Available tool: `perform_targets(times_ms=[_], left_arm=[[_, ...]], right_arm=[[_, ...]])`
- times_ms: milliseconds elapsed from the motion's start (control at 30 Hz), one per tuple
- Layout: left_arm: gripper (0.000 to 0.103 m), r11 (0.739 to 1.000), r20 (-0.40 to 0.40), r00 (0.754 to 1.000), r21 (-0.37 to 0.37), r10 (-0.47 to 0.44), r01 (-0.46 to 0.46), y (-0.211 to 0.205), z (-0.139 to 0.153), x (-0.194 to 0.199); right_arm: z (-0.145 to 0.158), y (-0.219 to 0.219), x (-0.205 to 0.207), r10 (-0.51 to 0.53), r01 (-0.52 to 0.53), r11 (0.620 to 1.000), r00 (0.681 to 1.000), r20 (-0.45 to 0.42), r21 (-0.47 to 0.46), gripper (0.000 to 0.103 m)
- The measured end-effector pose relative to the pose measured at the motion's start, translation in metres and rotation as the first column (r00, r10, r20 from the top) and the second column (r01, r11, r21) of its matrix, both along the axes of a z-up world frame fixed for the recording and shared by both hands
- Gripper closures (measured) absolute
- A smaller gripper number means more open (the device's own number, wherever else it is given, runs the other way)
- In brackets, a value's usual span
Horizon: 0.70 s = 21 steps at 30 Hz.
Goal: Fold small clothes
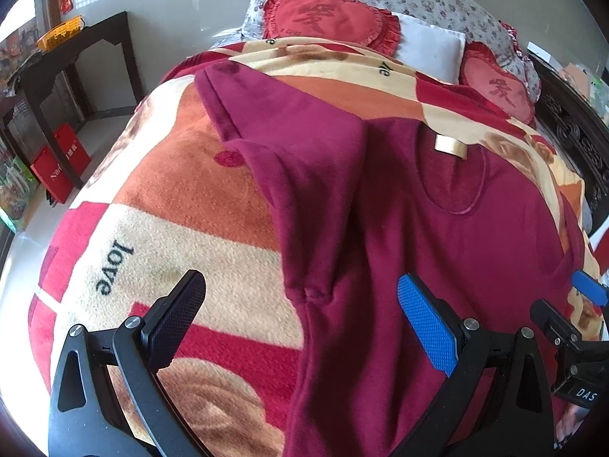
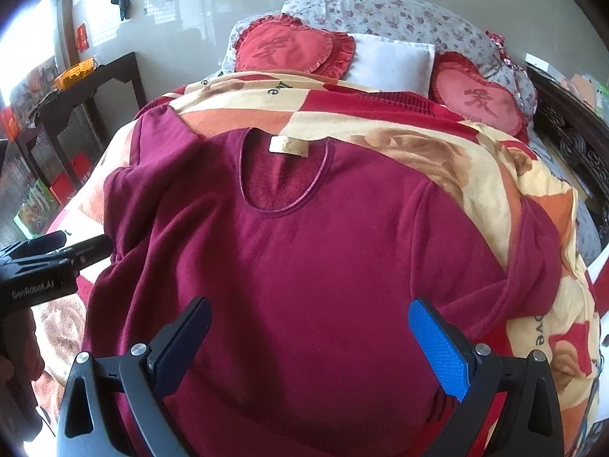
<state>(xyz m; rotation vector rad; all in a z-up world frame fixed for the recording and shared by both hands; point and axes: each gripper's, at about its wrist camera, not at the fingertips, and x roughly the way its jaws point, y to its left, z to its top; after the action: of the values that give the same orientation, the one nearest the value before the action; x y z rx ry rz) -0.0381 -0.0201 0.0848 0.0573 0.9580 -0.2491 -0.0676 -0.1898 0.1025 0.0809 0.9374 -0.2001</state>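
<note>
A maroon long-sleeved top (image 2: 304, 259) lies spread face up on a patterned blanket (image 2: 437, 141), neckline and beige label (image 2: 288, 146) at the far end. Its left sleeve (image 1: 243, 106) stretches away in the left wrist view, where the body (image 1: 437, 228) also shows. Its right sleeve (image 2: 533, 243) bends along the right side. My left gripper (image 1: 300, 297) is open and empty above the top's left edge near the armpit. My right gripper (image 2: 310, 318) is open and empty above the chest. The right gripper's tip (image 1: 590, 285) shows at the left wrist view's right edge.
Two red heart cushions (image 2: 289, 45) (image 2: 479, 95), a white pillow (image 2: 392, 57) and a floral quilt (image 2: 399, 15) lie at the bed's head. A dark side table (image 1: 76, 61) with a yellow basket (image 1: 61, 34) stands left of the bed. Red bags (image 1: 57, 167) sit on the floor.
</note>
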Motion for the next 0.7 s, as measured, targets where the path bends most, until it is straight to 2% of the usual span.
perform_targets(times_ms=[300,700], left_arm=[[0.001,1.000,-0.007,1.000,0.001,0.012,-0.012,0.004,-0.002,0.007],[0.001,1.000,-0.007,1.000,0.006,-0.016,0.016,-0.006,-0.003,0.001]], right_arm=[[-0.004,0.005,0.007,0.014,-0.014,1.000,1.000,-0.008,-0.006,0.001],[-0.006,-0.006,0.003,-0.040,0.040,0.999,0.999,-0.008,-0.001,0.001]])
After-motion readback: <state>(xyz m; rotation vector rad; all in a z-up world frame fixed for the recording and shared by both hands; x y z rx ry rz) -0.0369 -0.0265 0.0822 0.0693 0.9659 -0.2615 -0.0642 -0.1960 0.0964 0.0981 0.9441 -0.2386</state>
